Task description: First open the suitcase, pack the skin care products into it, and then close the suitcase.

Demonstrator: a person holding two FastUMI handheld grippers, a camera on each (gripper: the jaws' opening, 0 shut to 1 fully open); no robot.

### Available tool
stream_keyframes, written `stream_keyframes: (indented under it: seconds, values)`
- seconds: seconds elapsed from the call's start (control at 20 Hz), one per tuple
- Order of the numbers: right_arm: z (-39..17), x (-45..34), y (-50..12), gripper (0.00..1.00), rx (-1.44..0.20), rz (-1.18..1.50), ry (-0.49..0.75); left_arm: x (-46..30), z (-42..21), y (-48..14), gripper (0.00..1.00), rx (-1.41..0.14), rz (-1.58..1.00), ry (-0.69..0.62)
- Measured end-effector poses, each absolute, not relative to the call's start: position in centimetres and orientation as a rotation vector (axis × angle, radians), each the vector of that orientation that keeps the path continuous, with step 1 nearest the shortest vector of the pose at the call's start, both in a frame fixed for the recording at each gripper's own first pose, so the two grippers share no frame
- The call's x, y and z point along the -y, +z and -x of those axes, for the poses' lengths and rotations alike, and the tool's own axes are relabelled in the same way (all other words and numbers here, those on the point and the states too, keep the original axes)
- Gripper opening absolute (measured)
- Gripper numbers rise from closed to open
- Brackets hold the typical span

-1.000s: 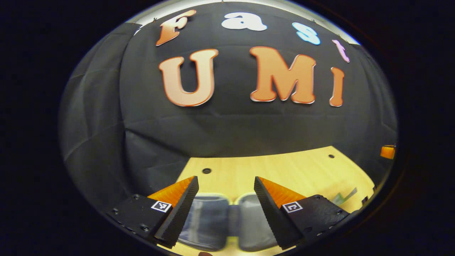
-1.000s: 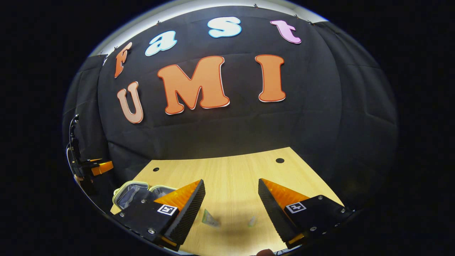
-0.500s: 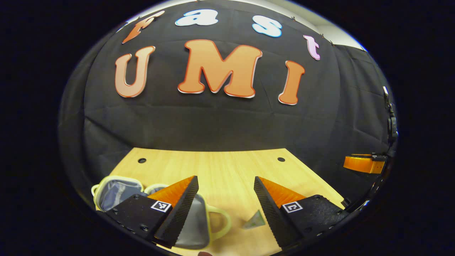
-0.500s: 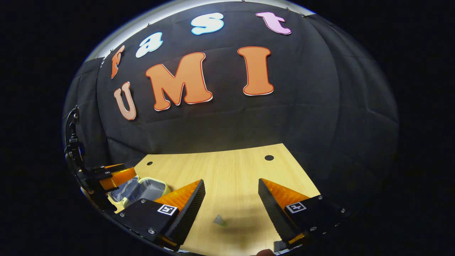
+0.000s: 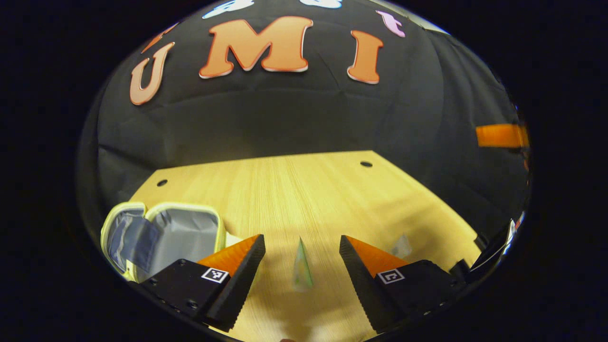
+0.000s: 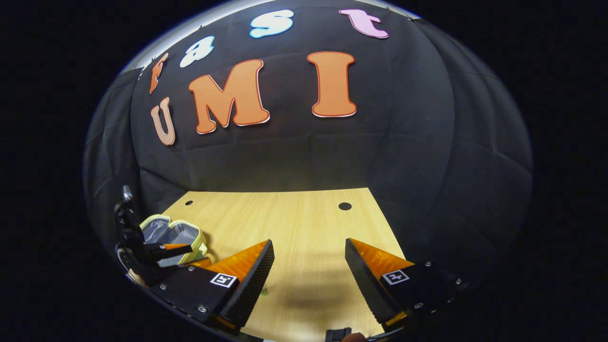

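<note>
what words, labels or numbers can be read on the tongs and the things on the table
Square black-and-white markers on the left tongs and right tongs: code patterns, no words.
Pale green pointed sachet: any print too blurred to read.
Open yellow-rimmed grey suitcase: no text visible.

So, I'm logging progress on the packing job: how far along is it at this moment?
Done: the suitcase lies open on the table, its grey lining bare as far as shows. In hand: the left gripper, open, frames a small sachet without touching it; the right gripper is open and holds nothing. Left: packing that sachet, another sachet beside it, then closing the suitcase.
</note>
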State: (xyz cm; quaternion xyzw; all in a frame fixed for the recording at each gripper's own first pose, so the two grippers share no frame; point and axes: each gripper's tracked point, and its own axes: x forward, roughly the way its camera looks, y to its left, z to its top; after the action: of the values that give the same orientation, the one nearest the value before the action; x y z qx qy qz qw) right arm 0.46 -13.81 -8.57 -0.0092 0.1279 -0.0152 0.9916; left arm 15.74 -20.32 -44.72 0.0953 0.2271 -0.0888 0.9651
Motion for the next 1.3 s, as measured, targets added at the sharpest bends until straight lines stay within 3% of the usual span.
stream_keyframes:
  seconds: [0.3, 0.4, 0.5, 0.55, 0.65, 0.7, 1.0, 1.3]
  values:
    - [-0.9, 15.2, -10.2, 0.95, -0.258, 0.056, -0.032, 19.3, -16.5, -49.9, 0.98, -0.501, -0.194, -0.119]
    - [-0.8, 15.2, -10.9, 0.95, -0.265, 0.055, -0.032, 19.6, -17.3, -50.2, 0.94, -0.485, -0.194, -0.124]
    - [-0.8, 15.0, -11.2, 0.95, -0.26, 0.058, -0.03, 19.1, -17.2, -50.7, 0.51, -0.509, -0.222, -0.102]
    - [-0.8, 14.9, -11.2, 0.95, -0.253, 0.062, -0.034, 19.4, -18.0, -51.3, 0.43, -0.52, -0.239, -0.111]
    - [-0.6, 14.6, -11.6, 0.95, -0.246, 0.06, -0.043, 19.9, -18.0, -50.6, 0.4, -0.501, -0.245, -0.141]
    - [-0.5, 14.2, -12.0, 0.95, -0.257, 0.053, -0.041, 20.0, -17.5, -50.6, 0.34, -0.521, -0.232, -0.137]
    - [-0.2, 8.9, -12.0, 0.95, -0.268, -0.022, 0.03, 19.5, -15.0, -43.6, 0.34, -0.531, -0.191, -0.21]
    - [-1.2, 3.1, -16.8, 0.95, -0.348, 0.01, 0.04, 14.7, -12.0, -36.7, 0.34, -0.541, -0.179, -0.209]
